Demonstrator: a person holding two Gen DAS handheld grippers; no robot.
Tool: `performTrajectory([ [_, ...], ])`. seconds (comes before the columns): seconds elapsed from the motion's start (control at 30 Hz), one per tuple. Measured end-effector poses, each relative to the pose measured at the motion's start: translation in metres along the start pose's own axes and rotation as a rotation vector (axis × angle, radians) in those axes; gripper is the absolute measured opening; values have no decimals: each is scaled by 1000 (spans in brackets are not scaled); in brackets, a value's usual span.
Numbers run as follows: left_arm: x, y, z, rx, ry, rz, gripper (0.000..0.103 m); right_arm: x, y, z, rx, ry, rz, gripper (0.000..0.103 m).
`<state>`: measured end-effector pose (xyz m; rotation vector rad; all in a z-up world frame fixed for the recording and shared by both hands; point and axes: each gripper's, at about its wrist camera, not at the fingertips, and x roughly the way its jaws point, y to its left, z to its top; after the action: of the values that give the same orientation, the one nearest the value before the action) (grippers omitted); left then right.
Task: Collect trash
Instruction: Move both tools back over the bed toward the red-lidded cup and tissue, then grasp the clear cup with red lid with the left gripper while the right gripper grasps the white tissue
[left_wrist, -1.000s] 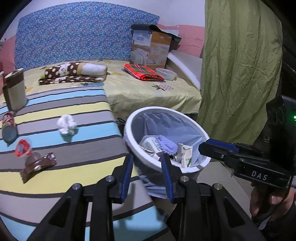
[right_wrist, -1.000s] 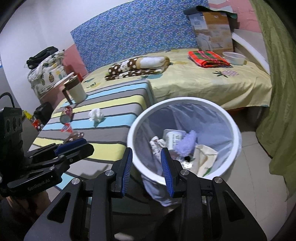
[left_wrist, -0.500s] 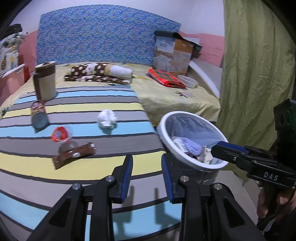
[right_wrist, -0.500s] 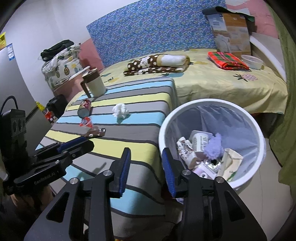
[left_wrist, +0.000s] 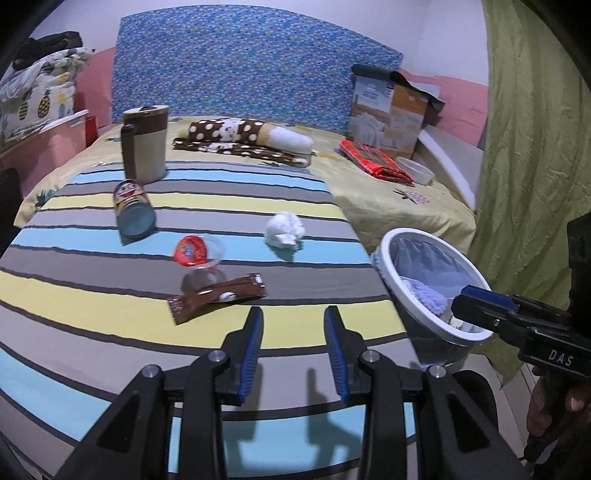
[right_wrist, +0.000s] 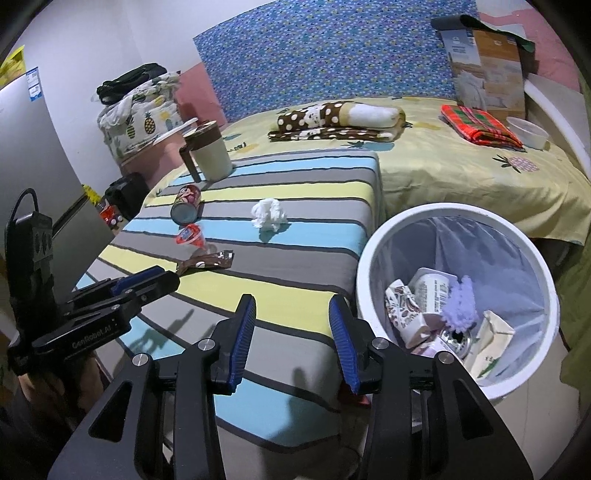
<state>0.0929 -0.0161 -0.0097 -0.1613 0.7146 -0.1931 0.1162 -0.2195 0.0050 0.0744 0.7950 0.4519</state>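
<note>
1. Striped cloth in grey, yellow and blue covers the table (left_wrist: 92, 295), and the trash you have yet to collect lies on it.
2. Your left gripper (left_wrist: 293, 347) hovers over the table's near edge with its blue-padded jaws spread and nothing between them.
3. Your right gripper (right_wrist: 291, 341) hangs over the near right corner, jaws also spread and empty, just beside the bin's rim.
4. The brown wrapper (left_wrist: 218, 297) lies flat closest to the near edge, just ahead of your left gripper.
5. The small clear cup with a red lid (left_wrist: 197, 251) lies tipped just beyond the wrapper.
6. The crumpled white tissue (left_wrist: 284, 230) sits toward the right edge, apart from the cup.
7. The can (left_wrist: 133, 212) lies on its side toward the far left, near the upright beige mug (left_wrist: 144, 144) at the far edge.
8. The white bin (right_wrist: 373, 266) stands on the floor against the table's right edge, lined with a bag and holding cartons and cups.
</note>
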Motion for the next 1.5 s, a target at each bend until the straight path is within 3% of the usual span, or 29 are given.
performTrajectory([
  [0.23,1,20,4,-37,-5,39,40,9,8,4,-18,15,13,44],
  [0.57,22,44,15,-79,2,103,50,26,15,16,-42,22,34,44],
  [0.7,33,54,20,-100,7,125,57,36,18,23,-47,28,43,52],
  [0.77,40,58,23,-108,12,133,57,42,18,26,-53,29,44,59],
  [1.03,65,68,27,-121,44,137,57,69,21,39,-83,54,41,59],
  [1.4,74,72,36,-123,52,83,57,107,20,58,-124,98,22,59],
  [1.5,75,73,36,-120,61,69,48,119,18,64,-127,111,13,59],
])
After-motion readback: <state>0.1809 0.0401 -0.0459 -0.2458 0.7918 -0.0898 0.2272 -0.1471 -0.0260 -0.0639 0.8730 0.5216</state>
